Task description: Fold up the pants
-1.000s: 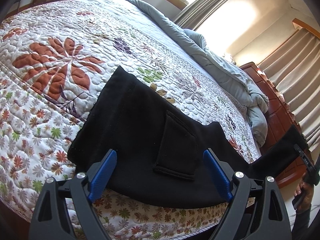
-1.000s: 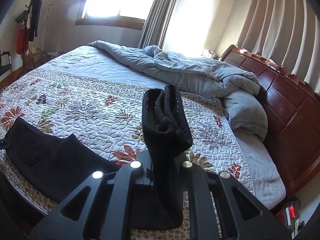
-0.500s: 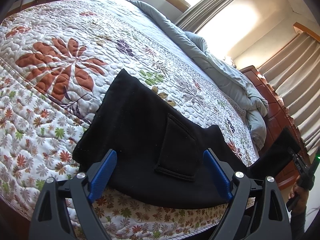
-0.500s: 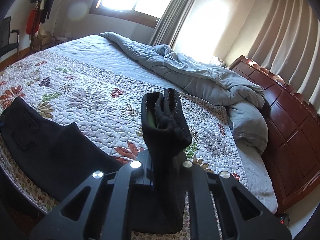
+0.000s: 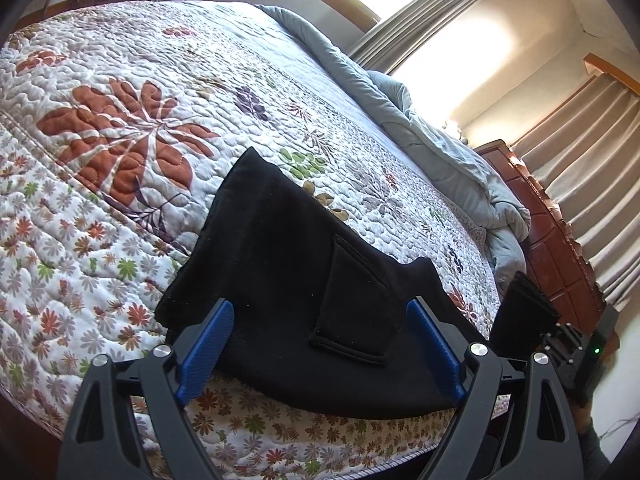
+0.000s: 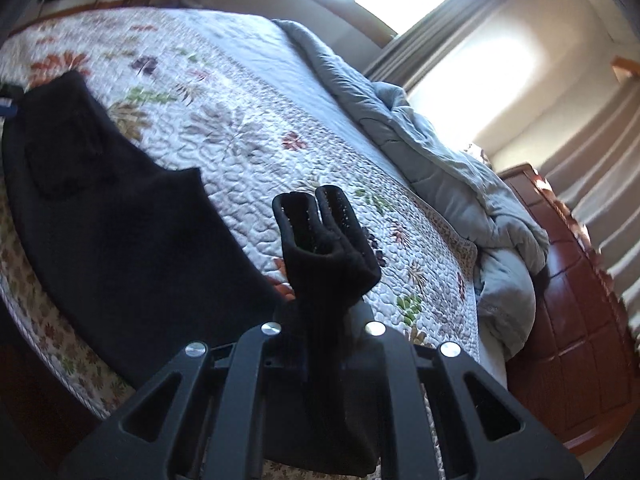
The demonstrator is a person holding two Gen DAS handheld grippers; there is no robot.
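Black pants (image 5: 280, 272) lie across the near edge of the flowered quilt (image 5: 120, 120), a back pocket (image 5: 352, 312) facing up. My left gripper (image 5: 320, 344) stands open, its blue pads (image 5: 208, 344) wide apart over the waist part, pressing nothing. In the left wrist view the right gripper (image 5: 560, 344) shows at the far right with the leg ends (image 5: 520, 312) rising from it. My right gripper (image 6: 322, 320) is shut on the bunched leg cuffs (image 6: 320, 236), which stick up and hide its fingertips. The rest of the pants (image 6: 100, 208) trails left over the bed edge.
A crumpled grey duvet (image 5: 460, 160) lies along the quilt's far side, against a dark red wooden bed board (image 6: 580, 320). Curtains (image 5: 592, 160) hang behind it under a bright window. A hand and sleeve (image 5: 588, 432) show below the right gripper.
My right gripper has sunk towards the bed and rolled, still holding the leg cuffs; in the left wrist view it has come nearer. The left gripper has barely moved and stays open.
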